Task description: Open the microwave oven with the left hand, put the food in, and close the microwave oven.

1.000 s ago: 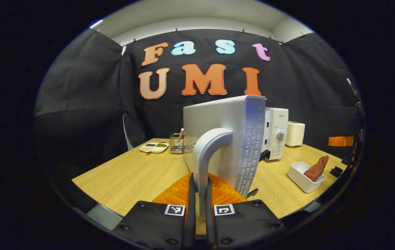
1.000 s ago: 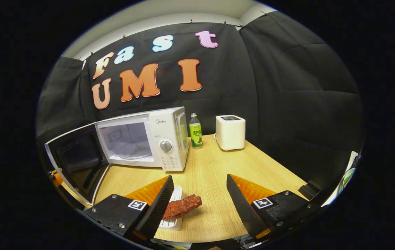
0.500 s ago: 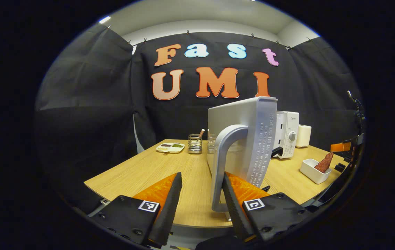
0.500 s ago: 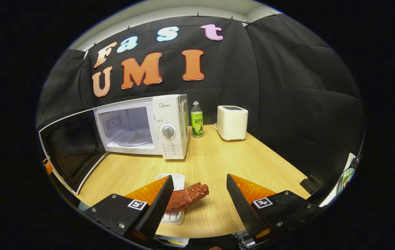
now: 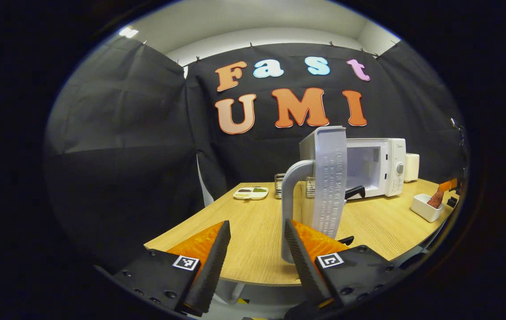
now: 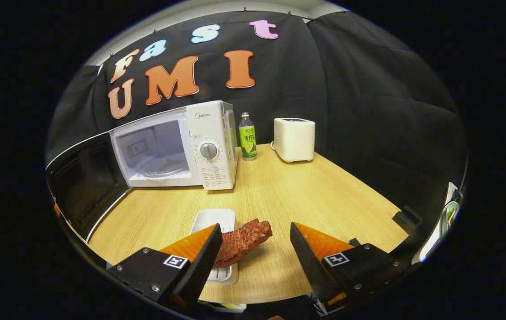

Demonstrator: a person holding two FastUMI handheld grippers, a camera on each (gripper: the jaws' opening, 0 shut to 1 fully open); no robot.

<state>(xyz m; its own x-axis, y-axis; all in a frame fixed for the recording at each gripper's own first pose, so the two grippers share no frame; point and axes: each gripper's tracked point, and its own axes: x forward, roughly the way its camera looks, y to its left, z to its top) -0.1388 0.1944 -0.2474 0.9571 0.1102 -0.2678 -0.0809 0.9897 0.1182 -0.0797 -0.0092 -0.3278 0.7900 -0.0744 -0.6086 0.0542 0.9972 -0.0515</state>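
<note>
Door open, both grippers released; next is picking up the food.

Right gripper (image 6: pixel 255 249) spread at bottom centre, meat strip (image 6: pixel 244 240) just beside its left finger, lying in white tray (image 6: pixel 217 220). Centre jaws over strip before clenching. Left gripper (image 5: pixel 255 249) spread, clear of door handle (image 5: pixel 289 209). Farther, upper left: microwave (image 6: pixel 210 142) cavity open.

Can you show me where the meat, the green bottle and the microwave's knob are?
meat (image 6: pixel 243 240), right gripper view, middle of the reddish slab.
green bottle (image 6: pixel 247 138), right gripper view, on its label.
microwave knob (image 6: pixel 208 151), right gripper view, centre of the dial.
</note>
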